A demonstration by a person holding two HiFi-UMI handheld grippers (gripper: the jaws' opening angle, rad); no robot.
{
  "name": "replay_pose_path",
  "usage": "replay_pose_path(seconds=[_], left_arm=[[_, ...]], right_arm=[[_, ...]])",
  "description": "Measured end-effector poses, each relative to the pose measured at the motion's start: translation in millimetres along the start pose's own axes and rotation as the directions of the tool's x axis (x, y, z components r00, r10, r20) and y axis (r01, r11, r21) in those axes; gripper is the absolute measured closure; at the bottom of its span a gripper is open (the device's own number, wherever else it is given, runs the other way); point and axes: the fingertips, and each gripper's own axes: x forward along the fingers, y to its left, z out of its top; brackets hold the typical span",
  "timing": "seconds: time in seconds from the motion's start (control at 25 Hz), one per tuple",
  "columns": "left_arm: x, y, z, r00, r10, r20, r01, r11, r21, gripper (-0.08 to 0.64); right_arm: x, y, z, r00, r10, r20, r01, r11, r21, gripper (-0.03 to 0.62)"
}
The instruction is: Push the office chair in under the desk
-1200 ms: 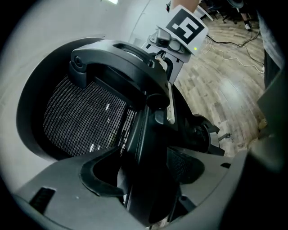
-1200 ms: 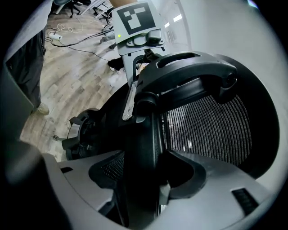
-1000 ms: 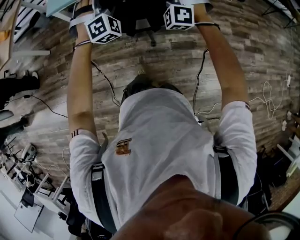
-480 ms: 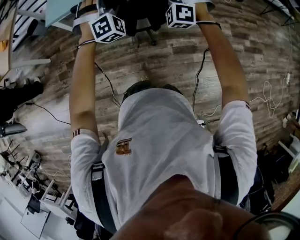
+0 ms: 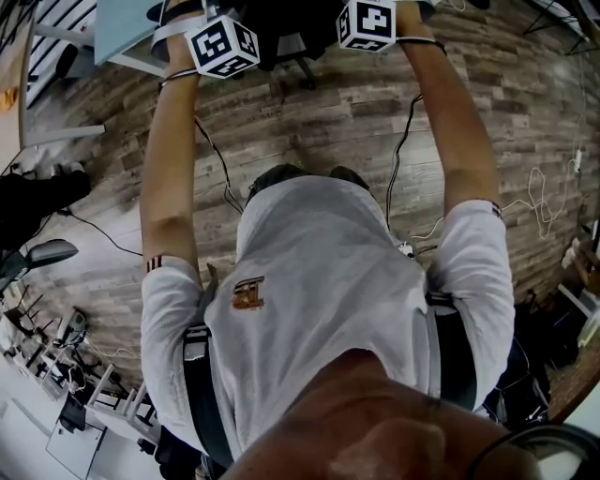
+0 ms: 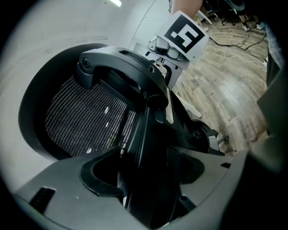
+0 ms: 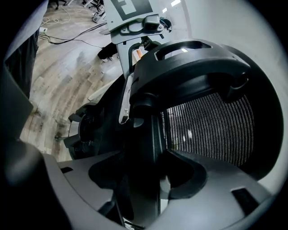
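Both the left tool (image 6: 146, 179) and right tool (image 7: 145, 186) are clamped on the black office chair (image 6: 85, 121).

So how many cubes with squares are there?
2. One cube is top left in the head view, the other top right, both by the chair. None seem hidden.
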Motion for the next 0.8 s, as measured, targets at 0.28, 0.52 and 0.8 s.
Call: replay_pose_path(seconds=[0.28,0.52,0.8], left_arm=[[28.3,16.2,-17.5,1.0,-0.004,0.009,0.004,1.0,0.003,0.232],[44.6,28.7,-27.2,1.0,-0.009,-0.001,0.009,1.0,0.008,0.232],[53.9,31.1,-35.0,1.0,0.002,0.02,-0.002,1.0,0.023,0.232]], right_arm=[[33.5,-12.5,0.9,1.0,-0.008,-0.013,0.008,1.0,0.016,0.334],[51.7,-21.7,3.2,1.0,-0.01,-0.009,0.01,1.0,0.022,0.334],[62.5,-21.4,8.1,0.999,-0.043,0.014,0.042,0.998,0.037,0.334]])
